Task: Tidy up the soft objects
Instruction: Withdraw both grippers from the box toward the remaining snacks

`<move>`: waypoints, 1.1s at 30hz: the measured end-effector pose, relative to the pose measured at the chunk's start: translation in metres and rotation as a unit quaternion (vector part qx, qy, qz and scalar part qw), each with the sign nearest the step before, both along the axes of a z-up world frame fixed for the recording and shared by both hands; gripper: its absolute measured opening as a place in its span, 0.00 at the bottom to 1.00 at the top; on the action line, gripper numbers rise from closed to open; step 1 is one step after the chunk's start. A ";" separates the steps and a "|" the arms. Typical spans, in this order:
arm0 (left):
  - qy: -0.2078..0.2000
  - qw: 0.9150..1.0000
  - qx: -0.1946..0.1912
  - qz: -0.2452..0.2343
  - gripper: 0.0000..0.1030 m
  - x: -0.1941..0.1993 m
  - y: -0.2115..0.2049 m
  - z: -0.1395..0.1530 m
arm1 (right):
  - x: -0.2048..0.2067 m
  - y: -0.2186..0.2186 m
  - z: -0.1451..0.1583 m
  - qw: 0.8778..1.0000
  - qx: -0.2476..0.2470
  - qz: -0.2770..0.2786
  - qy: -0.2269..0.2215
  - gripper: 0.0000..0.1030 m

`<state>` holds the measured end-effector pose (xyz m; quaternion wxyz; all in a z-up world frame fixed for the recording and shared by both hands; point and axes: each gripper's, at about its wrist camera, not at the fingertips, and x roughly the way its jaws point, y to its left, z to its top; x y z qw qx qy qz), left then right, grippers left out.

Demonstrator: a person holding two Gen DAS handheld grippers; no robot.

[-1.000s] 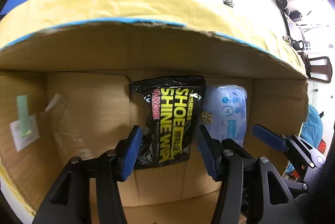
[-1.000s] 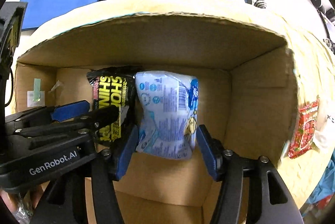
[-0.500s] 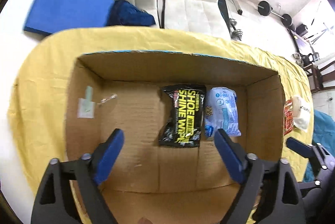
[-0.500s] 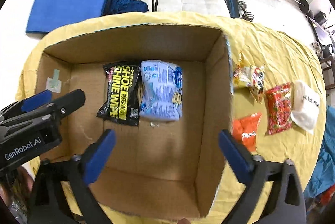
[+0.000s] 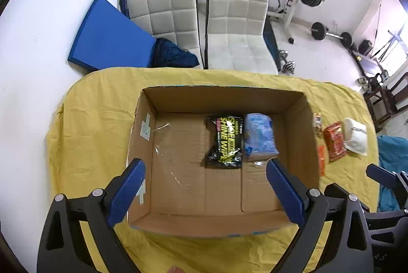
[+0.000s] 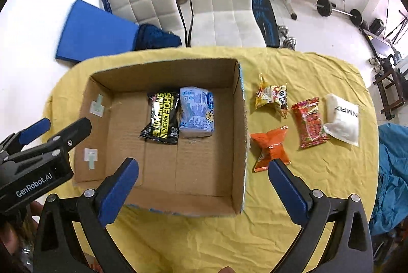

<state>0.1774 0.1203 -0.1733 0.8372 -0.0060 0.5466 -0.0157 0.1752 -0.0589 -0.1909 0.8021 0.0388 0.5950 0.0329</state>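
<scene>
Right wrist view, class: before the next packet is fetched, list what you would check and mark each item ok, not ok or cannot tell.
1. Right tongs open and empty: ok.
2. Left tongs open and empty: ok.
3. Black shoe-wipe packet and pale blue wipes pack lie side by side, touching, on the box floor: ok.
4. Cardboard box has bare floor left for more: ok.
5. Orange packet lies nearest the box's right wall, nothing on top of it: ok.
6. Yellow packet, red packet and white pouch packed: not ok, all on the yellow cloth.
</scene>
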 end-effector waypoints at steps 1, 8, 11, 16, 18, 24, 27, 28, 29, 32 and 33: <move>-0.003 1.000 -0.001 0.000 0.94 -0.005 0.000 0.005 | -0.007 -0.001 0.006 1.000 0.000 -0.001 -0.005 1.00; -0.005 1.000 -0.006 -0.006 0.94 -0.029 -0.006 0.021 | -0.036 -0.006 0.026 1.000 0.020 -0.001 -0.009 1.00; -0.005 1.000 -0.006 -0.007 0.94 -0.034 -0.011 0.024 | -0.043 -0.010 0.029 1.000 0.028 0.001 -0.009 1.00; -0.010 1.000 -0.008 -0.009 0.94 -0.035 -0.034 0.031 | -0.047 -0.036 0.034 0.999 0.041 -0.010 -0.013 1.00; -0.007 1.000 -0.015 -0.014 0.94 -0.032 -0.049 0.032 | -0.047 -0.058 0.035 0.999 0.040 -0.024 -0.014 1.00; 0.005 0.999 -0.026 -0.047 0.94 -0.016 -0.125 0.026 | -0.038 -0.147 0.023 0.997 0.026 -0.073 0.000 1.00; 0.019 0.997 -0.021 -0.068 0.94 -0.003 -0.171 0.013 | -0.028 -0.189 0.007 0.996 0.020 -0.086 0.017 1.00; 0.029 0.997 -0.015 -0.077 0.94 0.003 -0.190 0.005 | -0.025 -0.203 0.000 0.996 0.019 -0.090 0.022 1.00; 0.037 0.996 -0.008 -0.086 0.94 0.008 -0.205 -0.003 | -0.018 -0.220 -0.011 0.995 0.021 -0.090 0.030 1.00; 0.065 0.993 0.002 -0.097 0.94 0.022 -0.239 -0.027 | 0.000 -0.259 -0.041 0.994 0.023 -0.096 0.050 1.00; 0.079 0.992 0.010 -0.098 0.94 0.030 -0.252 -0.041 | 0.005 -0.268 -0.051 0.993 0.030 -0.097 0.058 1.00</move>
